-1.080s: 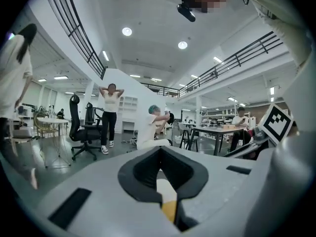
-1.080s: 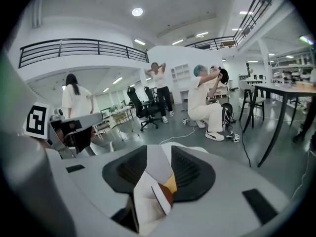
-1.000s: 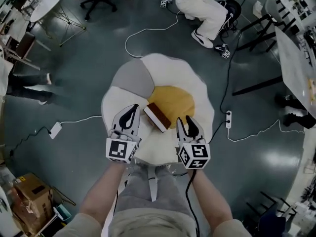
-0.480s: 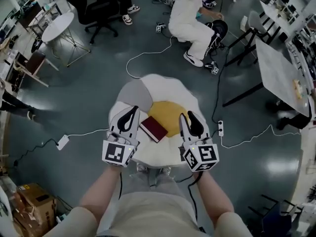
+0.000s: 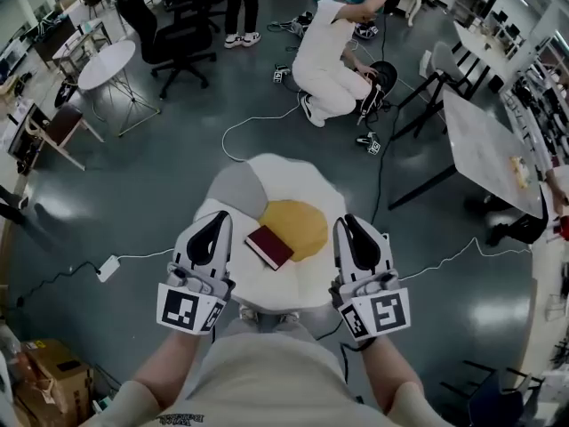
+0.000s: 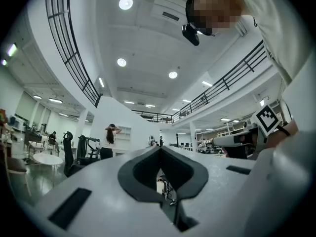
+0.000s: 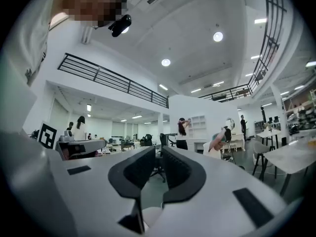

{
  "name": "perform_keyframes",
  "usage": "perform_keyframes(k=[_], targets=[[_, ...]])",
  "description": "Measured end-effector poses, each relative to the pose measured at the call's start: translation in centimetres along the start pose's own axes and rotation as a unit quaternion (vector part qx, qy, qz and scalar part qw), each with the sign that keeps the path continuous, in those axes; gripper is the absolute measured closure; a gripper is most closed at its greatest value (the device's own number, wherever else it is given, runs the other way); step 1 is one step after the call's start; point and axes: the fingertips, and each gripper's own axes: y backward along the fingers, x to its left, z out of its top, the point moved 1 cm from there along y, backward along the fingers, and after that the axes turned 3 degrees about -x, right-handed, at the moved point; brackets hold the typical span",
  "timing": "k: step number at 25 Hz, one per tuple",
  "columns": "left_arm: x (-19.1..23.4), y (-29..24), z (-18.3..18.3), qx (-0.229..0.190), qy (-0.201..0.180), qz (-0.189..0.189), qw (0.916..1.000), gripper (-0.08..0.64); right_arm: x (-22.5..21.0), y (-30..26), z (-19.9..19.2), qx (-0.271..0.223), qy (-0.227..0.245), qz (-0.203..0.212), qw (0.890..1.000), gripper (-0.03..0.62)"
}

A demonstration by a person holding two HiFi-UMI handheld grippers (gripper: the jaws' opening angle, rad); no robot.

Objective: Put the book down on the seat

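A dark red book [image 5: 269,246] lies flat on the round seat [image 5: 302,172], at the near left edge of its yellow centre [image 5: 300,222]; nothing touches it. Both grippers hang well above the seat, one on each side of the book. My left gripper [image 5: 224,214] is at the book's left, its tips [image 6: 160,148] meeting with nothing between them. At the book's right is my right gripper [image 5: 342,221]. Its jaws [image 7: 159,151] have just been closing and keep a narrow gap with nothing in it. Both gripper views look level across the hall.
A person in white [image 5: 324,56] crouches on the floor beyond the seat among cables. A round table [image 5: 107,65] and office chair [image 5: 173,25] stand far left, a white table [image 5: 484,145] at right. A power strip [image 5: 108,268] lies left, a cardboard box [image 5: 44,385] near left.
Both grippers have risen away from the seat and spread apart. The book, tilted on its edge one second ago, now lies flat. The head view has risen too. The right jaws have narrowed.
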Motion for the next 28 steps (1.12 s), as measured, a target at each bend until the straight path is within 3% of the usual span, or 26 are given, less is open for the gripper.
perform_keyframes(k=[7,28], targets=[[-1.2,2.4,2.3,-0.009,-0.032,-0.006,0.9994,0.557,2.0,1.8,0.9,0.001,0.001,0.008,1.0,0.579],[0.3,2.4,2.1,-0.005,-0.028,0.001,0.9996,0.557,3.4,-0.3,1.4,-0.005,0.025,0.02,0.999,0.594]])
